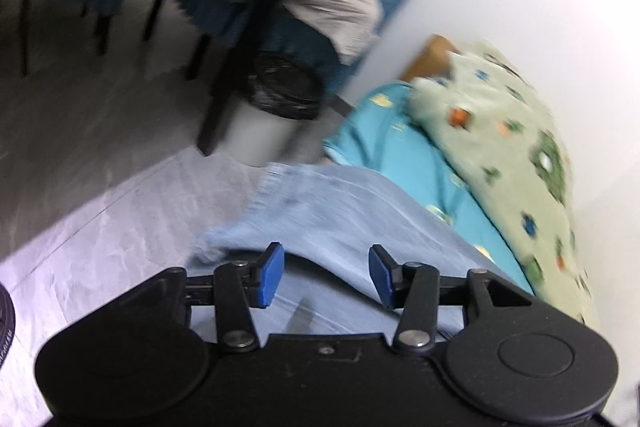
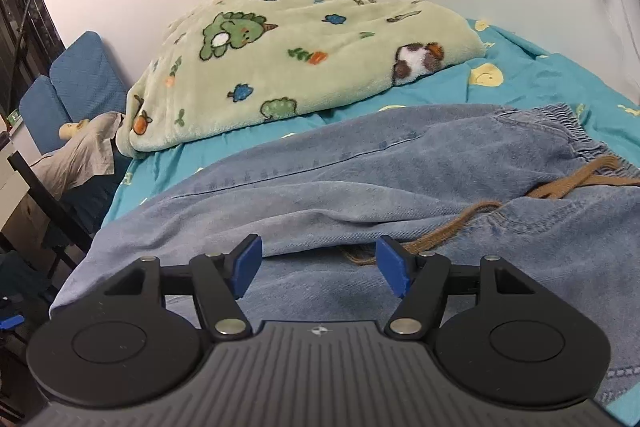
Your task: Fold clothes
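Both grippers, left gripper (image 1: 326, 275) and right gripper (image 2: 319, 265), are being held wide open, empty, over jeans (image 2: 360, 171) on teal sheet (image 2: 540, 75). Green blanket (image 2: 288, 59) is crowding the jeans' far side; bin (image 1: 268, 119) is sitting beside the bed.

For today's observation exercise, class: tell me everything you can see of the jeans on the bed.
The jeans are light blue denim, soft and creased, lying flat and unfolded on the teal sheet. An elastic gathered waistband shows at the right, with a brown drawstring trailing loose over the fabric. A stitched seam runs along one leg. In the left view a frayed-looking hem hangs past the bed's edge. Both claws, left and right, hover open just over the denim, gripping nothing.
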Available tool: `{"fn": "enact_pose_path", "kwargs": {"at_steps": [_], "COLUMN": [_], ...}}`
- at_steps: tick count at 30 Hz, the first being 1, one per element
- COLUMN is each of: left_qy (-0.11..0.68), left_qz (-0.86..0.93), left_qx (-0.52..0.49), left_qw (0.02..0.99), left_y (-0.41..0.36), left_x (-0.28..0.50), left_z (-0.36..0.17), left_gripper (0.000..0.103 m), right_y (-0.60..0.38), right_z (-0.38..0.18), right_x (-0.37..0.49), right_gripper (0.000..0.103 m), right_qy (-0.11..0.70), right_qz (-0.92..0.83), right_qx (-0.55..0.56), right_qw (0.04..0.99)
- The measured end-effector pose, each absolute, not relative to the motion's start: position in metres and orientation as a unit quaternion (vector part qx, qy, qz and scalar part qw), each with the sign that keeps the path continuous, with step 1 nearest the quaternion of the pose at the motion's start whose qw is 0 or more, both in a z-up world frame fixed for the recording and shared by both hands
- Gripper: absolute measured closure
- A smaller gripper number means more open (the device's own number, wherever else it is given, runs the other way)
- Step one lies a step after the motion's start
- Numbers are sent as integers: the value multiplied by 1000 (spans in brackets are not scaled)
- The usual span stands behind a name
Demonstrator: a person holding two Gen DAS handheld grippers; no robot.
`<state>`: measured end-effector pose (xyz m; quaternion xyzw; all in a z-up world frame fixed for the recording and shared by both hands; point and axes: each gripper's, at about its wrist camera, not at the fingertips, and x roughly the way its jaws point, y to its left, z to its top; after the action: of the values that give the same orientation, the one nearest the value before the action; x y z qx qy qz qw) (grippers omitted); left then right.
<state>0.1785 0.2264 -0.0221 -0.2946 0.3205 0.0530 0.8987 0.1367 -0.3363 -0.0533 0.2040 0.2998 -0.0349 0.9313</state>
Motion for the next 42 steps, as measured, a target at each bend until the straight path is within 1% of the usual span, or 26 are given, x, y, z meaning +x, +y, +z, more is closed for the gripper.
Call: {"fn": "enact_pose_path", "kwargs": {"at_steps": [2,10,12,13,18,21,23,30,32,34,37,42], "left_qy": [316,308,308,308,312,313,314,323,326,328,333,322], "left_qz": [29,-34,-52,-60,-91,-106,-114,-128,-134,-141,-167,-230], "left_qx": [-282,-243,-238,-228,-172,-146,-120,-56,-47,-31,-23,-2], "left_qw": [905,919,920,922,930,933,935,936,934,934,928,918], "left_y": [206,121,101,90,38,10,-7,-39,-42,-46,-52,-68], "left_x": [170,148,142,140,134,134,134,141,143,141,135,122], "left_z": [-11,15,17,18,18,13,9,-21,-31,-38,-44,-45], "left_gripper": [55,55,54,52,52,47,46,43,40,39,36,34], "right_y": [-338,-346,-349,-351,-353,-352,-352,-355,-356,-358,-363,-382], "right_z": [-52,-46,-45,-44,-43,-44,-45,-47,-46,-47,-47,-41], "right_x": [133,118,115,114,114,115,116,116,115,115,114,108], "right_gripper": [37,37,37,37,37,37,37,37,36,36,36,36], "right_qy": [298,288,285,283,282,284,284,284,283,282,283,274], "right_qz": [-36,-39,-42,-43,-56,-58,-59,-67,-70,-74,-82,-108], "right_qx": [208,226,231,234,236,228,227,231,232,231,228,245], "right_qw": [931,930,929,929,928,929,930,928,928,928,928,924]}}
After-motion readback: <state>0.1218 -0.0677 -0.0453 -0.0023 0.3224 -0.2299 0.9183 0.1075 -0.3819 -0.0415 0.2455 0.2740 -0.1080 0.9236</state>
